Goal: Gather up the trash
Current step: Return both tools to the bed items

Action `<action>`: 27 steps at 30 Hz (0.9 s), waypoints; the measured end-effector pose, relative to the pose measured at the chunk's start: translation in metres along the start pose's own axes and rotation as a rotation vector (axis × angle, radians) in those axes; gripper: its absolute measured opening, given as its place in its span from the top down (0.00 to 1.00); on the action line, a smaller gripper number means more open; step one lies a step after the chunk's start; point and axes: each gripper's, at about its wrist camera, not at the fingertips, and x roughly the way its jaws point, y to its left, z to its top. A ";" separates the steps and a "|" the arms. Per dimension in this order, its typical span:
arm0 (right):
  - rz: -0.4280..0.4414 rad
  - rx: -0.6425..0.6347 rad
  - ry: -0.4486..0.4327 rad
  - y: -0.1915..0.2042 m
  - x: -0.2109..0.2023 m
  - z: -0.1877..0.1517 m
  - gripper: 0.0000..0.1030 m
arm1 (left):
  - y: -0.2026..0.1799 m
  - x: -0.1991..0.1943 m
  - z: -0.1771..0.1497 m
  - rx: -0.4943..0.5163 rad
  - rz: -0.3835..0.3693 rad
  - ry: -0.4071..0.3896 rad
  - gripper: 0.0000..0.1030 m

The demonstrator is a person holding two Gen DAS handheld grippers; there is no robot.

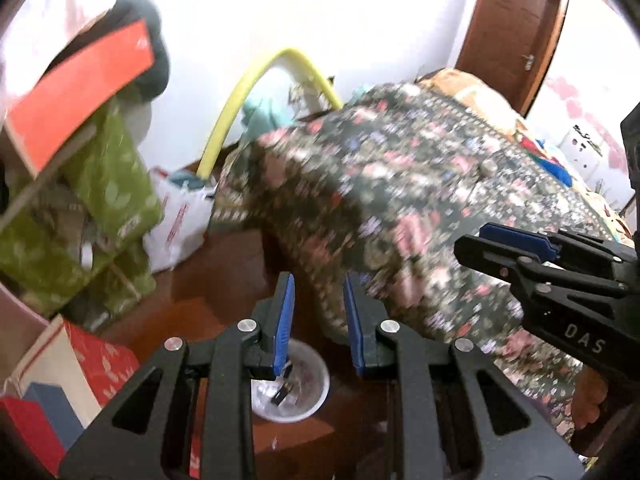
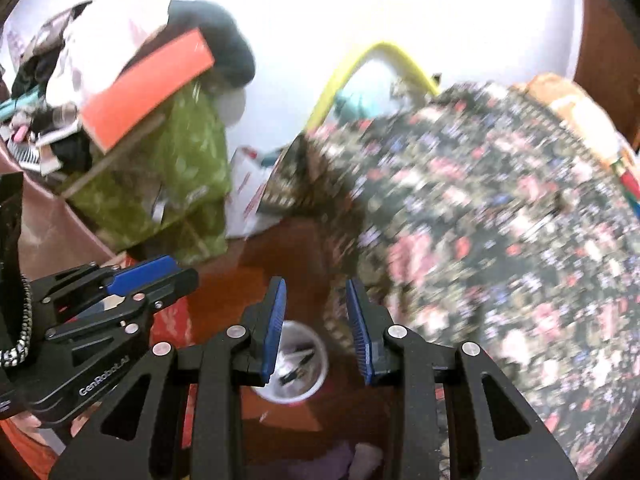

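A white round bin (image 1: pixel 308 396) stands on the brown floor below both grippers, with small dark scraps (image 1: pixel 282 394) inside; it also shows in the right wrist view (image 2: pixel 304 364). My left gripper (image 1: pixel 319 324) is open and empty, above the bin. My right gripper (image 2: pixel 316 328) is open and empty, also above the bin. The right gripper shows at the right of the left wrist view (image 1: pixel 520 252), and the left gripper at the left of the right wrist view (image 2: pixel 132 284). Both views are motion-blurred.
A bed with a dark floral cover (image 1: pixel 420 208) fills the right. A yellow hoop (image 1: pixel 248 92) leans on the white wall. Green bags (image 1: pixel 96 216), an orange box (image 1: pixel 80 96), a white bag (image 1: pixel 180 216) and red boxes (image 1: pixel 100 356) crowd the left. A brown door (image 1: pixel 512 28) is at far right.
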 end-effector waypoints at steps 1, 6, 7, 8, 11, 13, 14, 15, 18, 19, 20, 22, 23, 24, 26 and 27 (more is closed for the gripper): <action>-0.009 0.001 -0.011 -0.006 -0.004 0.002 0.72 | -0.006 -0.001 0.005 0.005 -0.012 -0.007 0.77; -0.075 0.023 -0.060 -0.045 -0.022 0.004 0.72 | -0.050 0.009 0.029 0.058 -0.053 -0.026 0.77; -0.087 0.031 -0.066 -0.054 -0.024 0.004 0.72 | -0.060 0.013 0.034 0.072 -0.062 -0.028 0.77; -0.101 0.041 -0.070 -0.064 -0.027 0.004 0.72 | -0.068 0.017 0.038 0.081 -0.069 -0.028 0.77; -0.141 0.068 -0.081 -0.093 -0.033 0.003 0.72 | -0.097 0.033 0.049 0.108 -0.102 -0.022 0.77; -0.172 0.096 -0.087 -0.119 -0.036 0.002 0.72 | -0.116 0.047 0.055 0.132 -0.119 -0.013 0.77; -0.187 0.110 -0.089 -0.131 -0.037 0.002 0.72 | -0.126 0.055 0.058 0.144 -0.124 -0.008 0.77; -0.196 0.119 -0.090 -0.138 -0.039 0.001 0.72 | -0.136 0.063 0.060 0.155 -0.131 -0.002 0.77; -0.217 0.178 -0.079 -0.179 -0.037 0.002 0.72 | -0.161 0.089 0.069 0.180 -0.161 0.019 0.77; -0.218 0.195 -0.075 -0.191 -0.036 0.002 0.72 | -0.168 0.097 0.072 0.185 -0.167 0.025 0.77; -0.220 0.212 -0.069 -0.204 -0.034 0.003 0.72 | -0.177 0.108 0.075 0.193 -0.177 0.032 0.77; -0.222 0.232 -0.063 -0.223 -0.030 0.004 0.68 | -0.189 0.125 0.080 0.206 -0.193 0.042 0.75; -0.230 0.243 -0.057 -0.237 -0.025 0.007 0.63 | -0.194 0.133 0.082 0.210 -0.200 0.045 0.73; -0.239 0.250 -0.054 -0.246 -0.021 0.008 0.48 | -0.201 0.144 0.084 0.217 -0.215 0.049 0.64; -0.248 0.258 -0.058 -0.263 -0.012 0.010 0.35 | -0.210 0.164 0.089 0.222 -0.221 0.064 0.45; -0.254 0.259 -0.056 -0.270 -0.008 0.011 0.35 | -0.215 0.174 0.091 0.217 -0.218 0.060 0.45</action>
